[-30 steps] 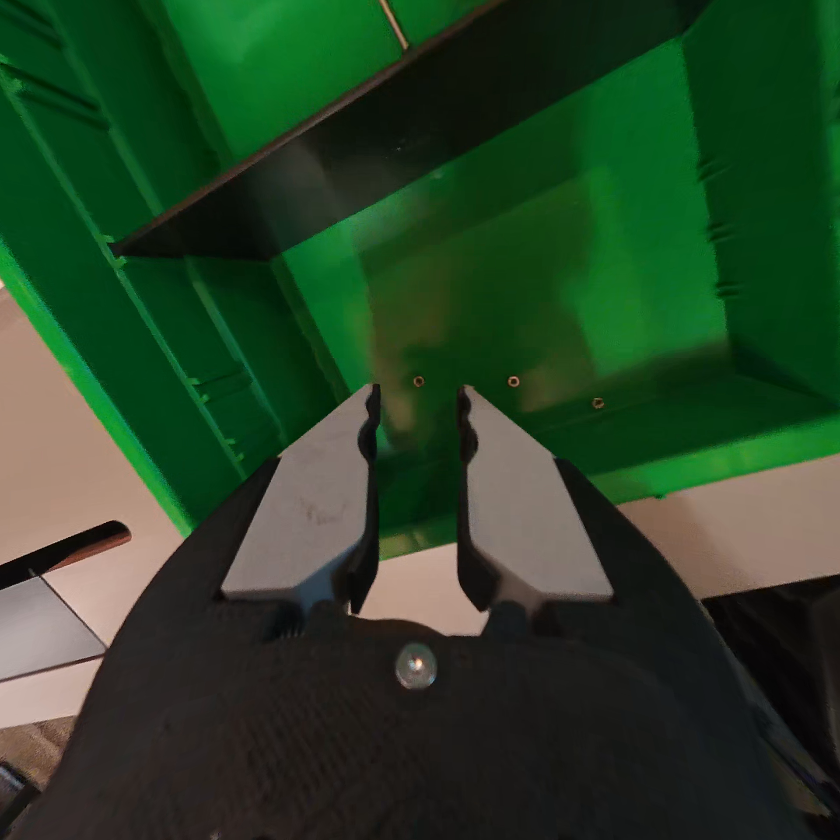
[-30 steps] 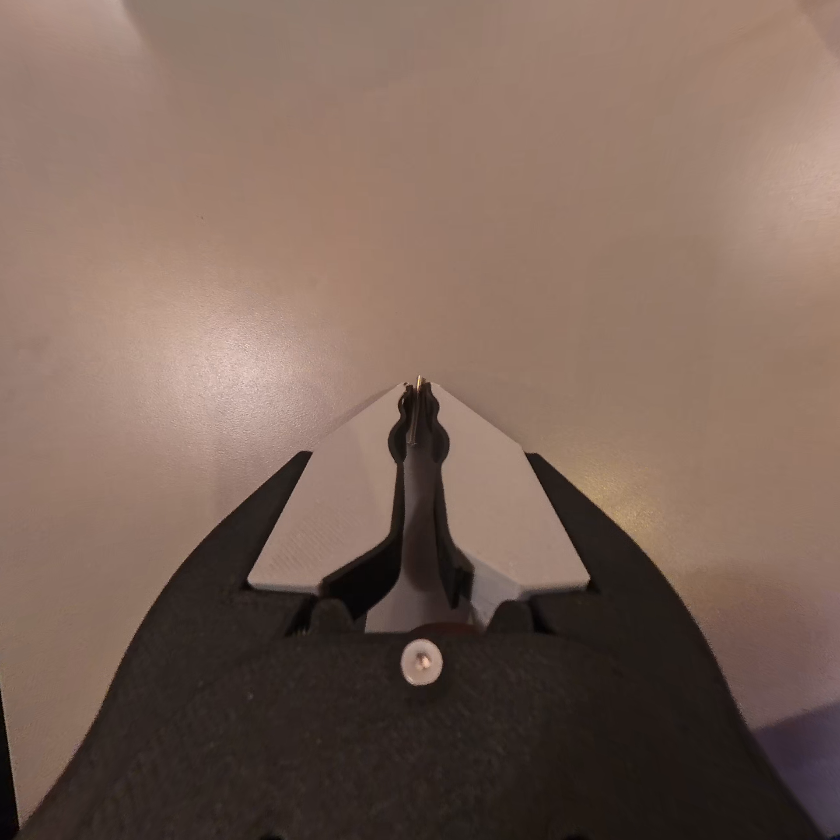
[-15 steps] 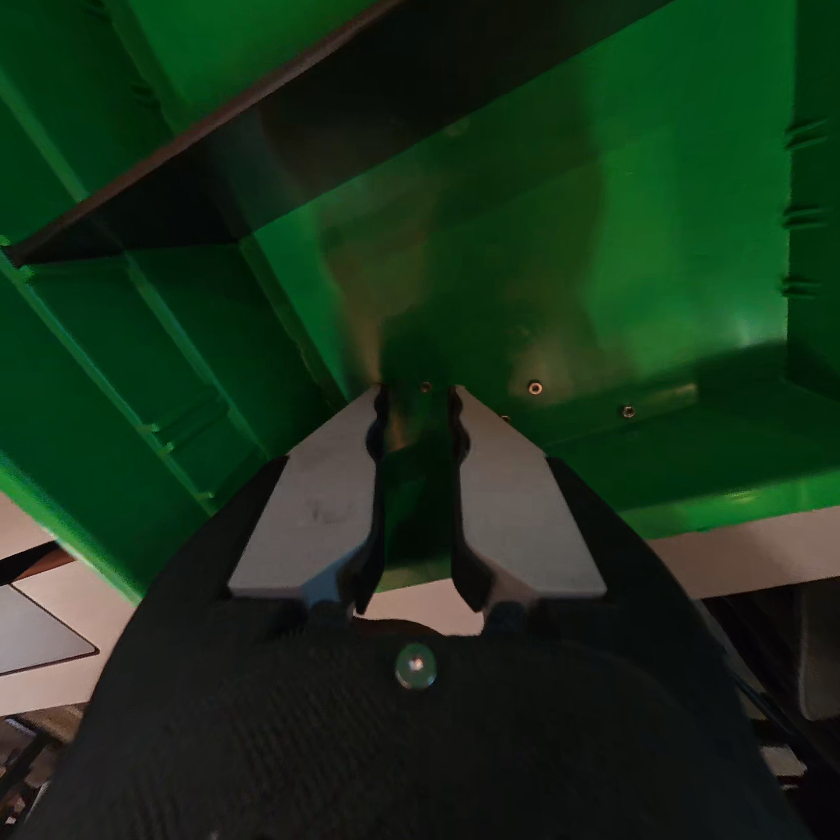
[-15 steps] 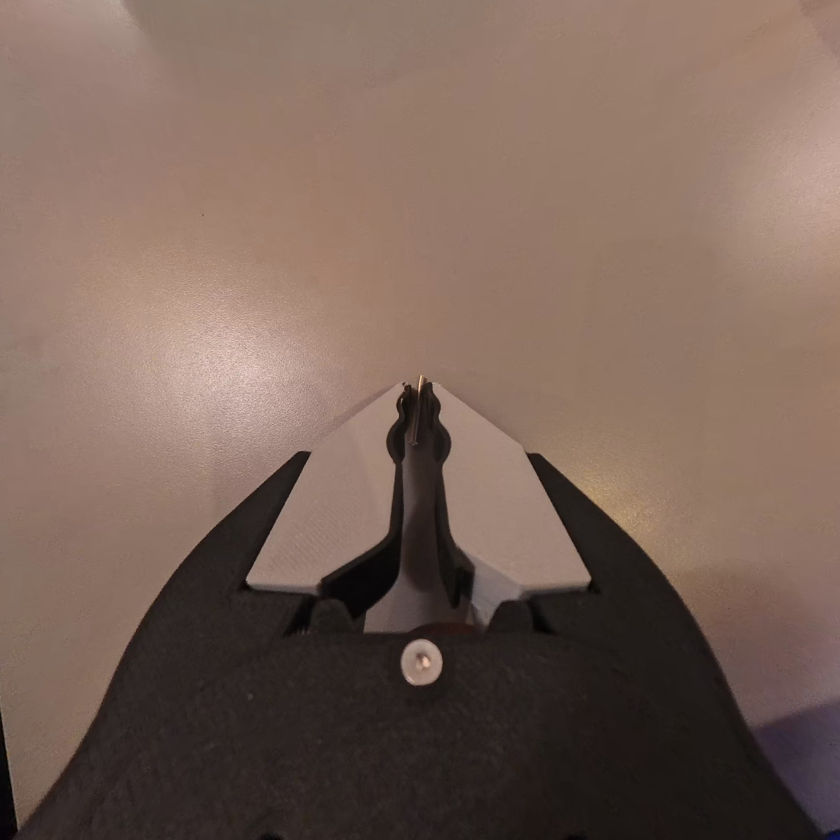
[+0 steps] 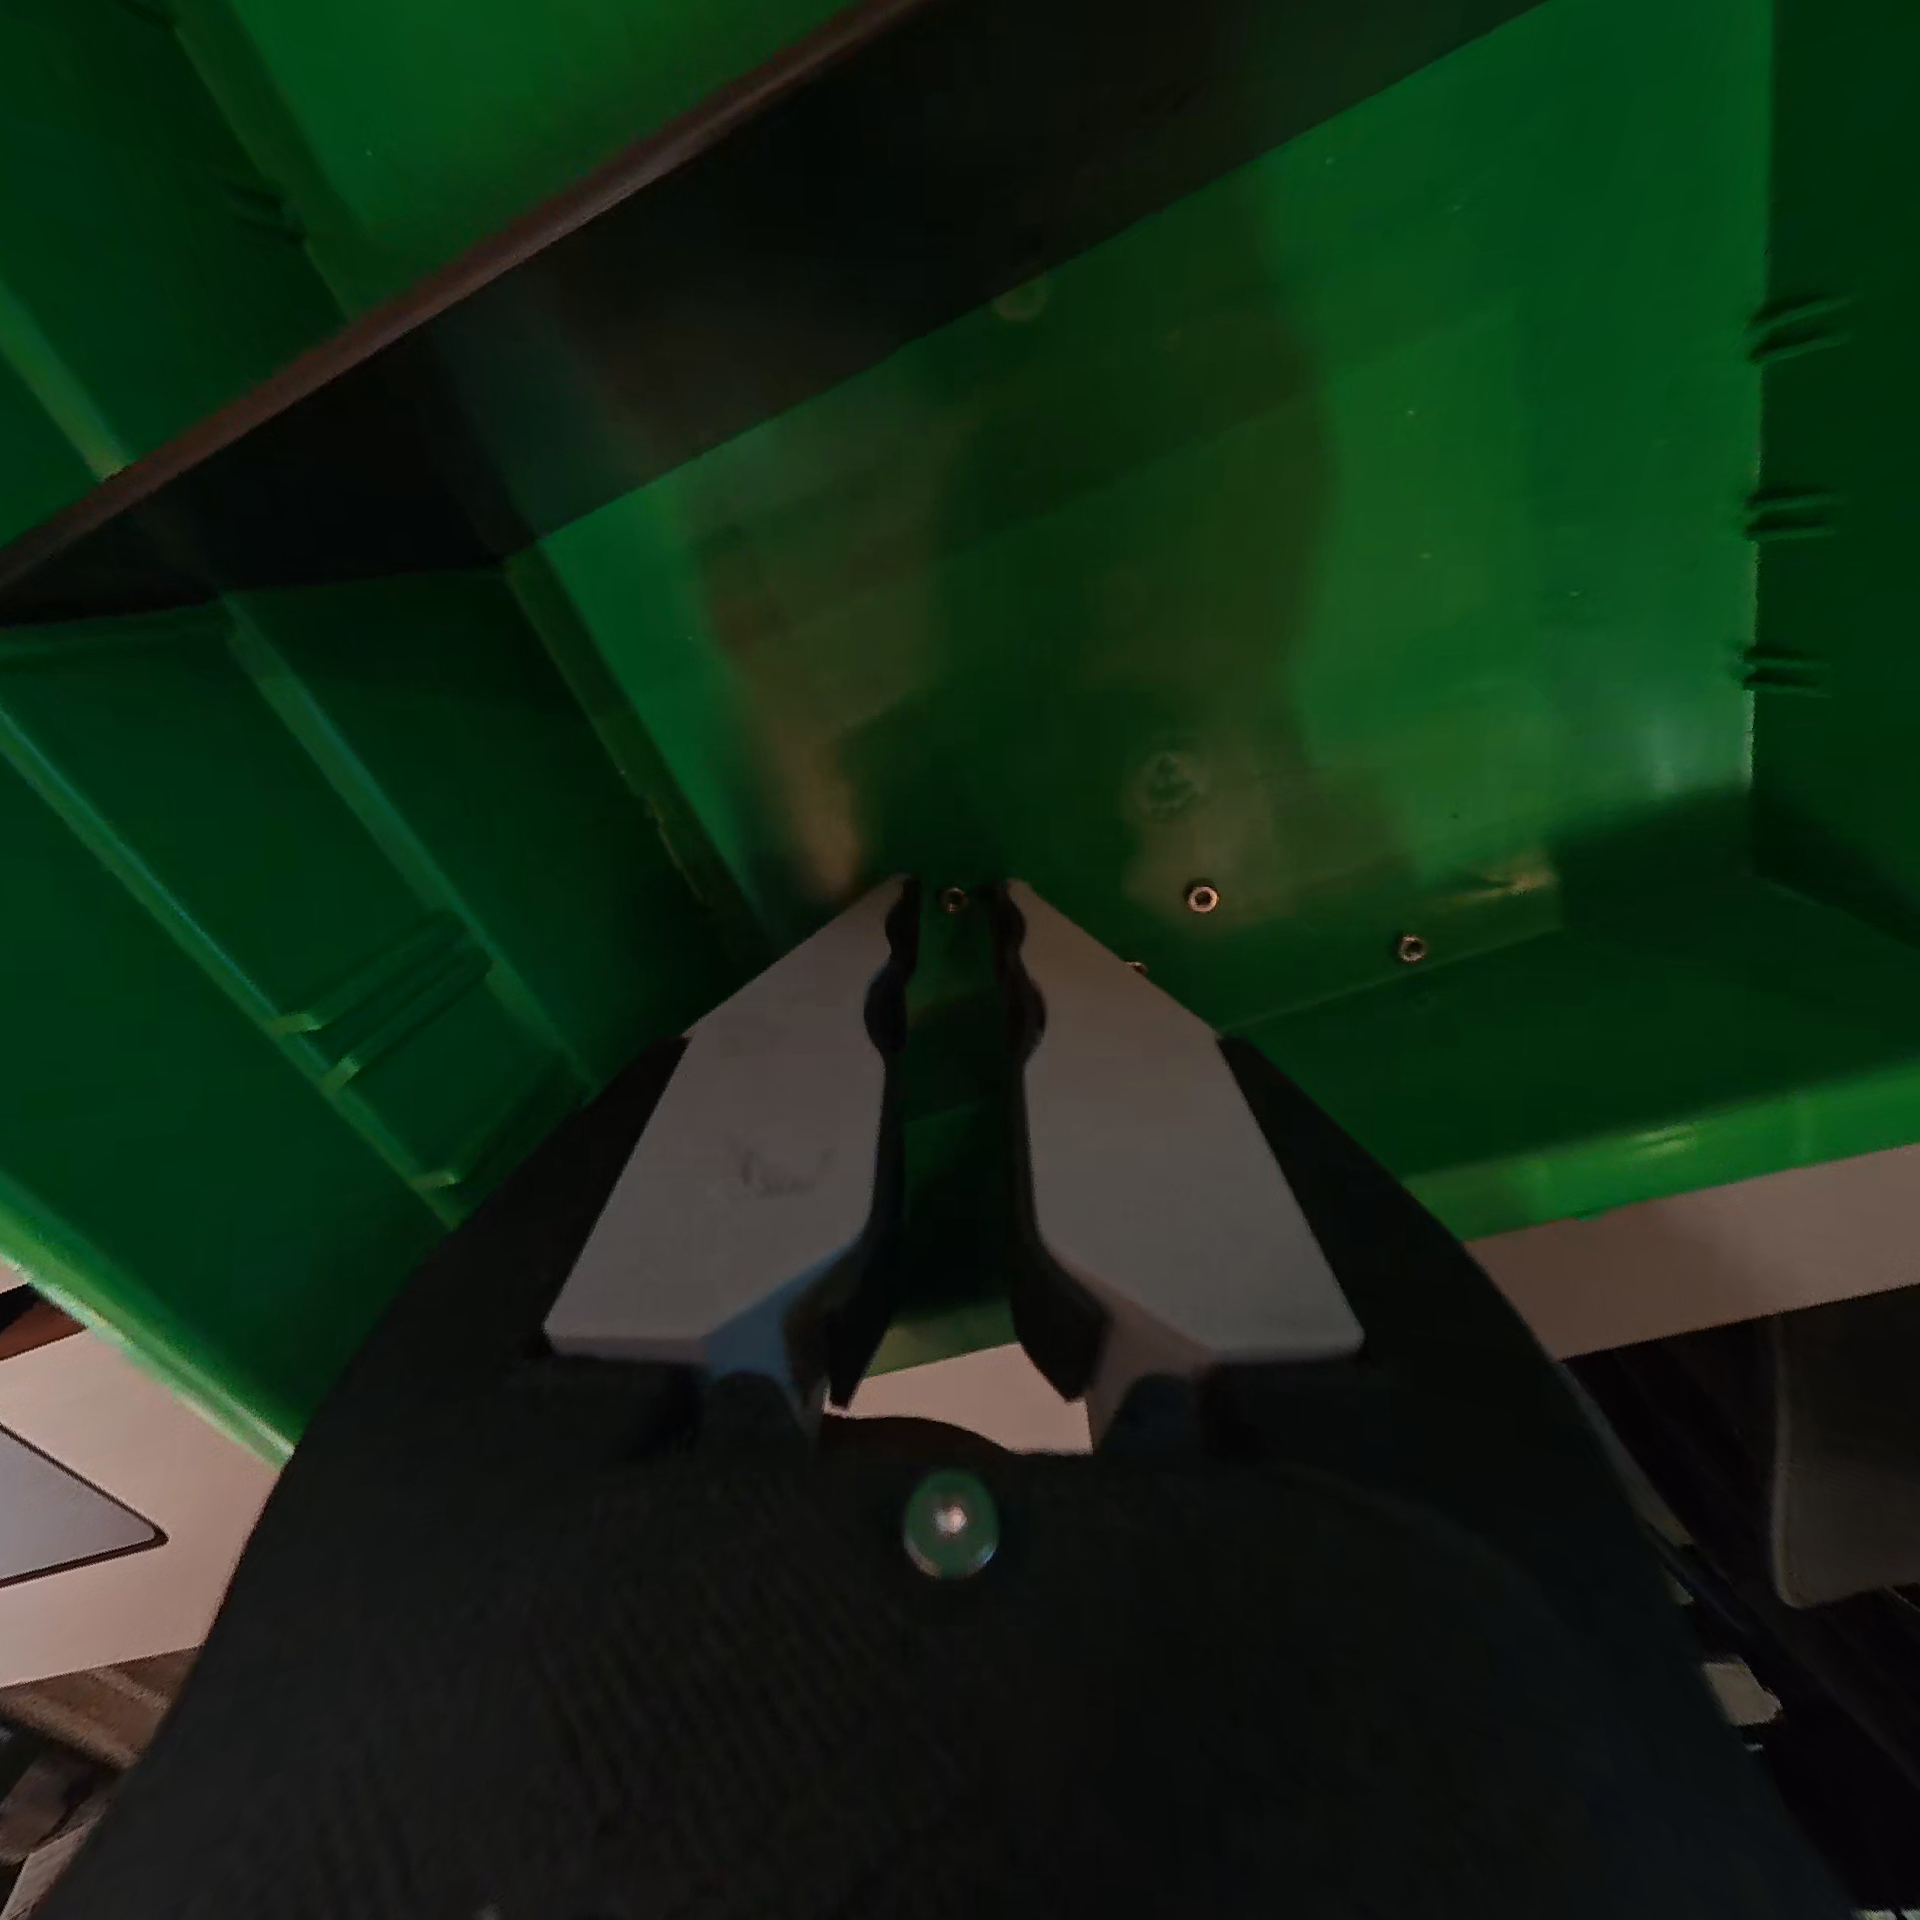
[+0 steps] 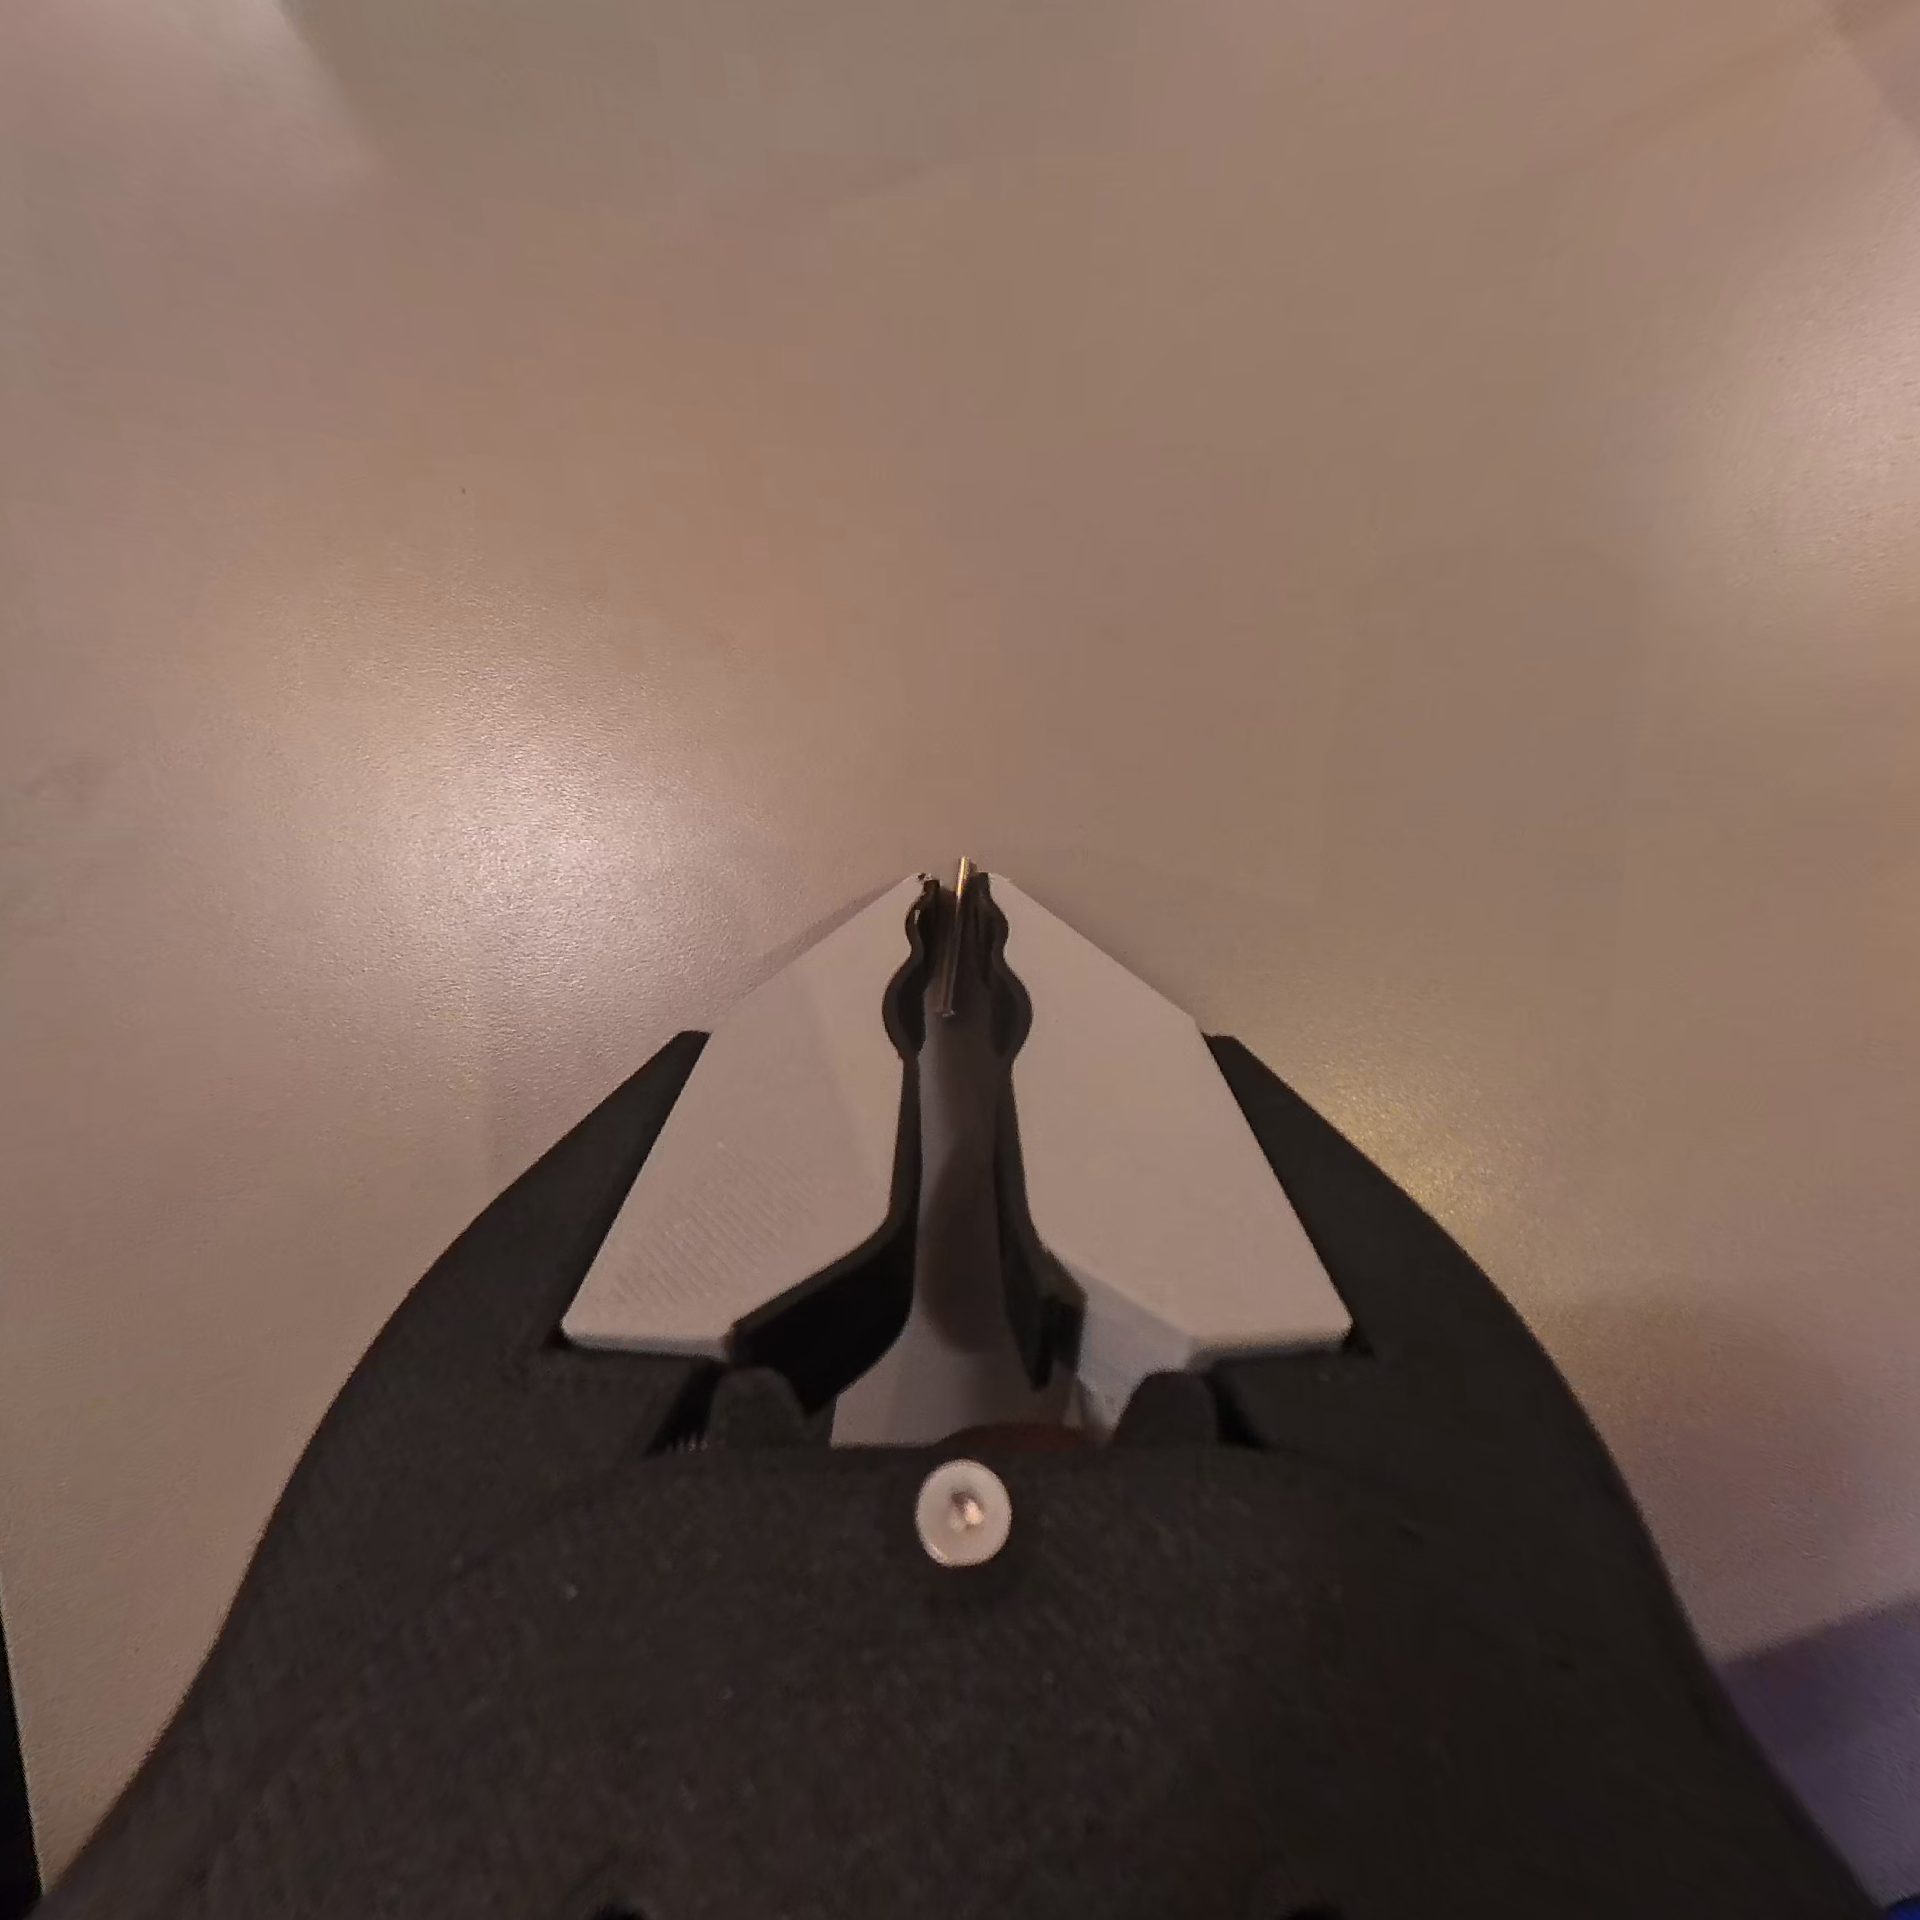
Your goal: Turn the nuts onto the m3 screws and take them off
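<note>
In the left wrist view my left gripper (image 5: 954,896) reaches down into a green plastic bin (image 5: 1351,520). It is open, with a narrow gap between the jaws, and a small metal nut (image 5: 952,900) lies on the bin floor right between the fingertips. Two more nuts lie to the right, one near (image 5: 1202,897) and one farther (image 5: 1410,947). In the right wrist view my right gripper (image 6: 961,883) is shut on a thin m3 screw (image 6: 954,940), whose tip sticks out just past the fingertips, above a pale tabletop (image 6: 935,416).
A dark divider (image 5: 727,260) crosses the bin at the back, with another compartment behind it. Ribbed bin walls stand on the left (image 5: 260,831) and on the right (image 5: 1829,520). The bin's front rim (image 5: 1662,1153) runs beside the pale table (image 5: 1558,1278). My right fingertips sit around 45 cm from my left ones.
My left gripper has gone lower into the bin and narrowed, so the left nut now sits between its fingertips. The right gripper has stayed still, holding the screw.
</note>
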Action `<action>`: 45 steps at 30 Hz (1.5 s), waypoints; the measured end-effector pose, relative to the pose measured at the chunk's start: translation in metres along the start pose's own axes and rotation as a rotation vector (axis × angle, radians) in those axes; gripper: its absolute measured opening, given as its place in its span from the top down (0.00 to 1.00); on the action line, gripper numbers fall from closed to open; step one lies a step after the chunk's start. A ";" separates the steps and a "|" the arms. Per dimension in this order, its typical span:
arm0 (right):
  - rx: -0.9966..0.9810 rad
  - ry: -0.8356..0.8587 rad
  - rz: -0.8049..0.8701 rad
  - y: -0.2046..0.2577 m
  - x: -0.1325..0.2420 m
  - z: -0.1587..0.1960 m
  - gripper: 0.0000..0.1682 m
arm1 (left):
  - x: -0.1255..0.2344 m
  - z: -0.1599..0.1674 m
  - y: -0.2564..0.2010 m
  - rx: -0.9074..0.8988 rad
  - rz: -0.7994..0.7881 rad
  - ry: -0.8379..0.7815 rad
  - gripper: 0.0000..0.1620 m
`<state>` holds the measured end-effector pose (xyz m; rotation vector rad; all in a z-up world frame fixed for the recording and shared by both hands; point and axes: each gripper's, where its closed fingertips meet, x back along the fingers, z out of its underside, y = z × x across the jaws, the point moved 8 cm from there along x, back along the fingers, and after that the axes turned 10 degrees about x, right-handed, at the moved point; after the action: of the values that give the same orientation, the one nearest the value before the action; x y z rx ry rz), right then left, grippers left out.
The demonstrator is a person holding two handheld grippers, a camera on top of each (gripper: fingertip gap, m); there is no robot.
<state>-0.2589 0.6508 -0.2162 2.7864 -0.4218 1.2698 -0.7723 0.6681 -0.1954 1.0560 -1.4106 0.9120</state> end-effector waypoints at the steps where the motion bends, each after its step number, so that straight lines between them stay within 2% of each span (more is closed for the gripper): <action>1: 0.000 0.000 0.000 0.000 0.000 0.000 0.98 | 0.000 0.000 0.000 0.001 0.002 -0.001 0.92; 21: -0.001 0.001 0.000 0.000 0.000 0.000 0.97 | 0.000 0.002 0.001 -0.011 -0.011 -0.014 0.97; 45: 0.000 0.004 0.000 0.000 0.000 0.000 0.97 | 0.001 0.006 -0.002 -0.062 -0.047 0.003 0.97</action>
<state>-0.2589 0.6512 -0.2164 2.7833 -0.4213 1.2757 -0.7724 0.6622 -0.1953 1.0368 -1.3975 0.8309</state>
